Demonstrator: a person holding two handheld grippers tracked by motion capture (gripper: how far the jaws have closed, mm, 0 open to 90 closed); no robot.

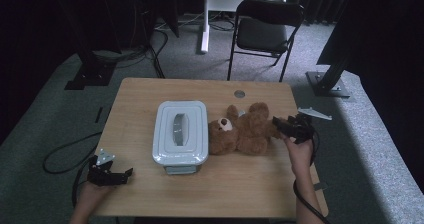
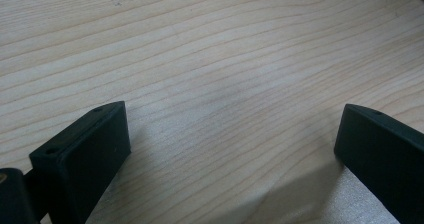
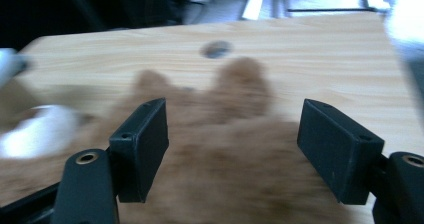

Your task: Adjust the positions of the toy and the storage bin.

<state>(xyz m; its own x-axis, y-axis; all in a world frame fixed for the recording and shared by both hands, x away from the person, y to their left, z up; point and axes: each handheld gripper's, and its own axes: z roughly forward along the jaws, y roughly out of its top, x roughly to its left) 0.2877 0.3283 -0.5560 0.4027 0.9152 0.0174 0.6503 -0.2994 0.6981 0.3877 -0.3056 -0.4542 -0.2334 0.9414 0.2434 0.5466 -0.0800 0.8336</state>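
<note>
A brown teddy bear (image 1: 245, 129) lies on its back in the middle right of the wooden table (image 1: 140, 99), its head toward a white lidded box (image 1: 180, 131) that stands just left of it. My right gripper (image 1: 278, 124) sits at the bear's right side, pointing left at it. In the right gripper view its jaws stand wide apart, open (image 3: 232, 144), with the blurred bear (image 3: 215, 149) low between and beyond them and no pad pressing on it. My left gripper (image 1: 127, 174) rests near the table's front left corner, open (image 2: 232, 149) over bare wood.
A grey round grommet (image 1: 239, 93) is set in the table behind the bear. Beyond the table stand a black folding chair (image 1: 267, 31) and a white desk leg (image 1: 204, 19). Black stand bases and cables lie on the carpet at both sides.
</note>
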